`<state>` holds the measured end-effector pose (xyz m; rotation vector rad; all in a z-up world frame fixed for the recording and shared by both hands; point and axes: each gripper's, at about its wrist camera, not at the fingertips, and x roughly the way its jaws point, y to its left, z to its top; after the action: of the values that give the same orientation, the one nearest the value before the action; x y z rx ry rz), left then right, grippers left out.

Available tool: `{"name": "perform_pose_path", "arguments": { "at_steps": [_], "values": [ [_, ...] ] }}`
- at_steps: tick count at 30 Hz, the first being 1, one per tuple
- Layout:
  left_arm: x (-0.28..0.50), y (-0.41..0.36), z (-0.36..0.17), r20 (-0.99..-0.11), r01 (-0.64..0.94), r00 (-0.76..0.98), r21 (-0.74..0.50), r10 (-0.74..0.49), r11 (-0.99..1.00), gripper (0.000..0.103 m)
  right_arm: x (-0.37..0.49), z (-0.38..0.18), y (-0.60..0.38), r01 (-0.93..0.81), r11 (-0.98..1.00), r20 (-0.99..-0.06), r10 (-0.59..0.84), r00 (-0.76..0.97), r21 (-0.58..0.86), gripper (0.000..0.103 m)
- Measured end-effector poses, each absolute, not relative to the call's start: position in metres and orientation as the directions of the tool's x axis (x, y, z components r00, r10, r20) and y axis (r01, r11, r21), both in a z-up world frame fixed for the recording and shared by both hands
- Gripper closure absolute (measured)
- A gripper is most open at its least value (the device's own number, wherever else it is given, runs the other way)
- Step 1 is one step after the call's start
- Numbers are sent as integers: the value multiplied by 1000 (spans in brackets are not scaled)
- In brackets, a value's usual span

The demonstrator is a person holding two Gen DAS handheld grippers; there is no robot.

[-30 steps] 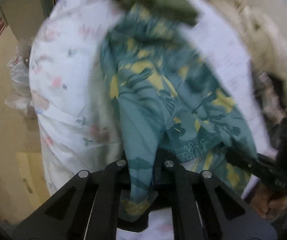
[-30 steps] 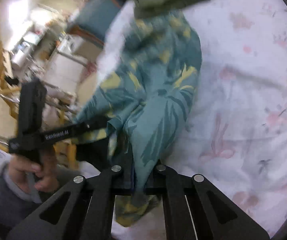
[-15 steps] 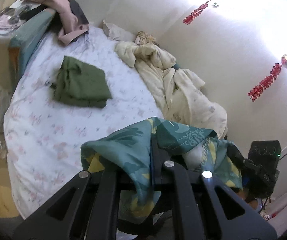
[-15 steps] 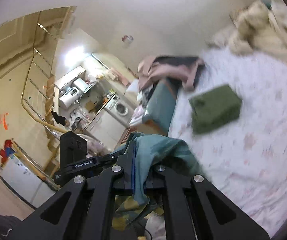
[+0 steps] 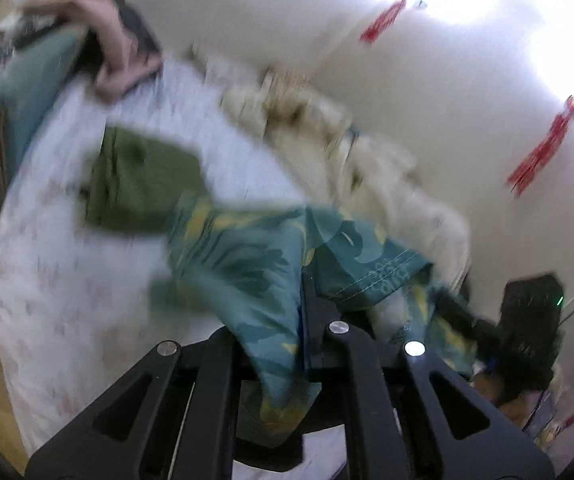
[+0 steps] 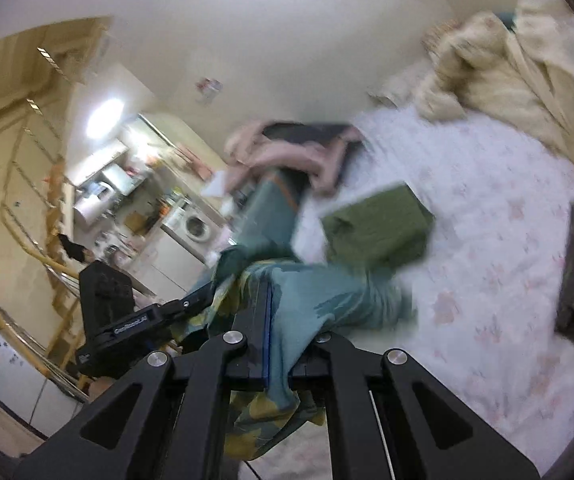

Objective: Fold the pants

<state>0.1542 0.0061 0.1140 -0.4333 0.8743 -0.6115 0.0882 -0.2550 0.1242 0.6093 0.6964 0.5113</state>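
Left wrist view shows the left claw (image 5: 301, 320) pinched tight on the teal pants with yellow leaf shapes (image 5: 247, 264). The cloth runs down between its two black fingers, and a bit hangs out below them. The rest of the pants spreads forward and to the right, held up over the bed with the white flowery sheet (image 5: 47, 280). Off to the right, the right claw (image 5: 459, 312) holds another part of the same pants.

Right wrist view shows the right claw (image 6: 277, 324) squeezed shut on the pants (image 6: 327, 300) too, with teal and yellow cloth bunched between its fingers and hanging under them. The left claw (image 6: 191, 304) is at the left, and the pants stretch across to it.

A folded dark green cloth (image 5: 139, 184) lies flat on the sheet, just past the pants. A fluffy cream blanket (image 6: 507, 72) is piled along the far side of the bed by the wall. Pink and dark clothes (image 6: 287, 152) are heaped on the teal bed end (image 6: 271, 208). Both pictures are blurry.
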Motion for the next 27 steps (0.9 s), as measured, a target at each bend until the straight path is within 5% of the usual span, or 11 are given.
{"name": "perform_pose_path", "arguments": {
  "at_steps": [6,10,14,19,21,27],
  "values": [
    [113,-14,-44,-804,155,213,-534,-556,831,97,57,-16,-253,7,772,-688,563,458,636,99],
    [83,-22,-138,-945,71,-84,-323,-317,944,96,26,-127,-243,217,803,-832,536,142,555,93],
    [70,-6,-132,-977,40,-62,-207,-204,978,53,4,-160,-249,334,825,-873,487,-11,456,78],
    [74,5,-87,-981,63,66,-177,-181,982,53,10,-102,-269,296,871,-919,352,179,392,75],
    [81,-4,-68,-972,104,171,-147,-163,984,52,22,-82,-273,259,888,-913,316,259,381,65],
    [111,-59,-102,-971,226,139,-160,-194,961,51,64,-116,-246,154,869,-878,444,180,471,62]
  ]
}}
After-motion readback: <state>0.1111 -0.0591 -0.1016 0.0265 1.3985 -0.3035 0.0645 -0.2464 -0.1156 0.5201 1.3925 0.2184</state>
